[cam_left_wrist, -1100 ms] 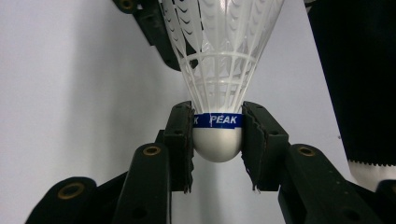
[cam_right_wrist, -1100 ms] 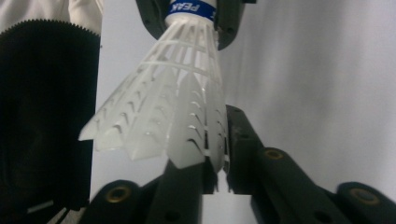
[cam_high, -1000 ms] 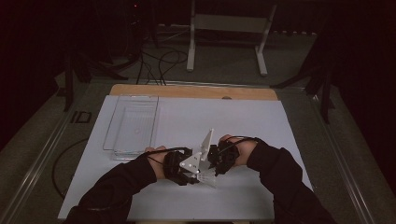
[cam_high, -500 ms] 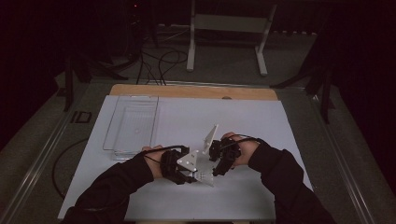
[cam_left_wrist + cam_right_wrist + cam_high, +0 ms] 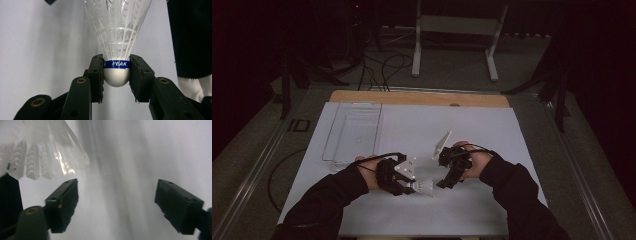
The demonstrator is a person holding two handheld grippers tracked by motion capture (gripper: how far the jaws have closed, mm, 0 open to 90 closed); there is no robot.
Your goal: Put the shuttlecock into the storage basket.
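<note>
both hands have drawn apart since a second ago. left gripper (image 5: 116,72) is clenched on the rounded white cork of a white plastic shuttlecock (image 5: 117,37) with a blue "peak" band, skirt pointing away from its jaws. right gripper (image 5: 117,202), just beside the skirt above the white tabletop (image 5: 492,125), stands released, jaws wide. clear plastic tray (image 5: 354,130) lies well beyond the left gripper.

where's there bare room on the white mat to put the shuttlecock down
Most of the white mat is bare: the wide stretch right of the clear tray, up to the wooden strip, and the near edge below the hands. It is crowded mid-front, where the left gripper holds the shuttlecock beside the open right gripper.
</note>
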